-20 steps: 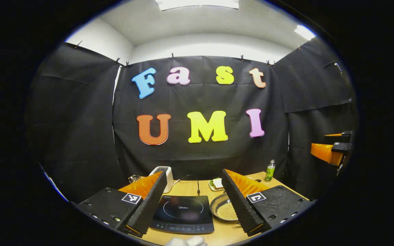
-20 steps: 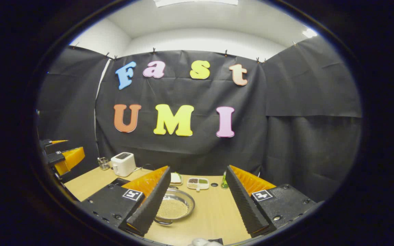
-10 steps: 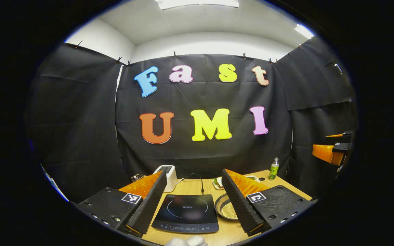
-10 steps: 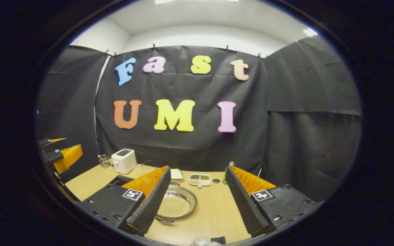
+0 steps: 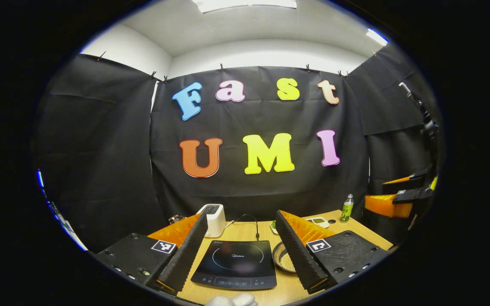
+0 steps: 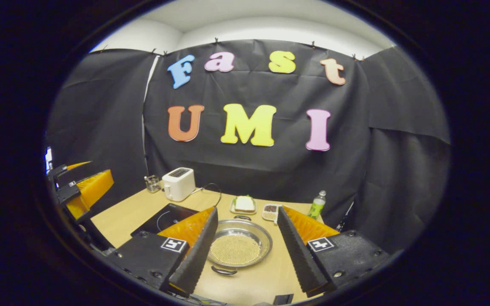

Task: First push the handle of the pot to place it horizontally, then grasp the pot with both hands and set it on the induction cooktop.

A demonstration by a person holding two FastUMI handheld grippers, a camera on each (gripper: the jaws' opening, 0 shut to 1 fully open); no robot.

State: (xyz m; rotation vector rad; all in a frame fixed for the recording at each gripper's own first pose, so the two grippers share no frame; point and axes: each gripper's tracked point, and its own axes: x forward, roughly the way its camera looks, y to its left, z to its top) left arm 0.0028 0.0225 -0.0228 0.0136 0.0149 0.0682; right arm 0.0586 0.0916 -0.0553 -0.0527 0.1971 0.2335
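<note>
My right gripper has its jaws apart, nothing between the pads, hovering above the table. The pot sits framed between my fingers, on the wood just right of the induction cooktop. One loop handle is at the near rim, the other at the far rim, so the handle axis runs toward and away from me, not across.

Step in hand, as I judge it: push a handle to swing the pot until the handles sit left-right. My plan is to drop one fingertip beside the near handle and nudge sideways, low and slow, so the pot spins in place instead of sliding toward the sandwich plate or condiment tray behind it. Stop once both handles face the grippers.

My left gripper is also spread wide and empty, over the cooktop, with the pot's rim peeking out from behind my right finger.

View differences: the right gripper view gives the whole pot and both handles; the left gripper view gives the full cooktop face, its cable, and my right gripper off at the edge. Toaster and bottle stand at the back.
</note>
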